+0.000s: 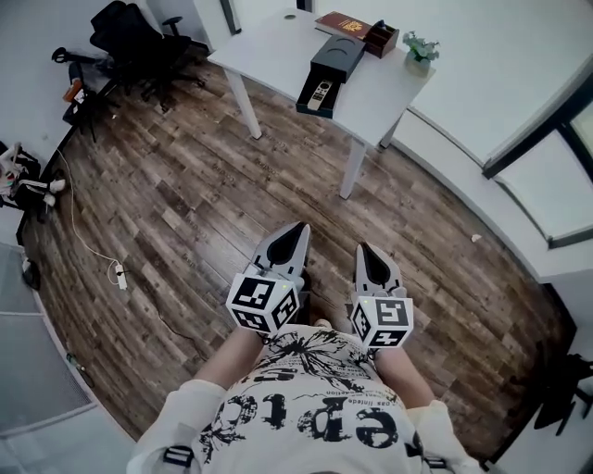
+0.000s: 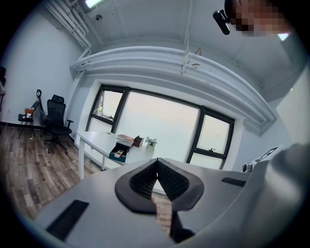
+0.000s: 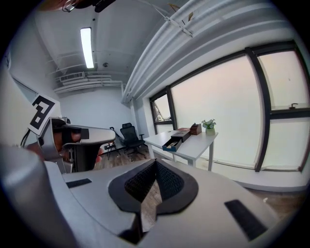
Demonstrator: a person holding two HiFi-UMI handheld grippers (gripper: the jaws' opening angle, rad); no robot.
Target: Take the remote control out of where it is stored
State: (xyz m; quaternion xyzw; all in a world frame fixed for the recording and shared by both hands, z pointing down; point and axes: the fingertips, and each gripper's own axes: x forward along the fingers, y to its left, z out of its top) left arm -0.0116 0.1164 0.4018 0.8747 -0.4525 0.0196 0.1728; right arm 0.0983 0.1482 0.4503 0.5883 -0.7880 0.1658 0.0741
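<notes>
Left gripper [image 1: 300,228] and right gripper [image 1: 363,249] both pressed together and empty, above brown wood floor [image 1: 185,208], farther the white bench [image 1: 269,46], remote control [image 1: 320,95] lying in open black drawer [image 1: 309,100], office chair [image 1: 139,37] behind, no writing readable

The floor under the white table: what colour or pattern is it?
It is a brown wood-plank floor with streaky grain; clearest in the head view.

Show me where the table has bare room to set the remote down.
Free: the wide stretch of table left of the drawer box, and the strip between it and the near edge. Crowded: the far corner, holding book, wooden box and plant.
</notes>
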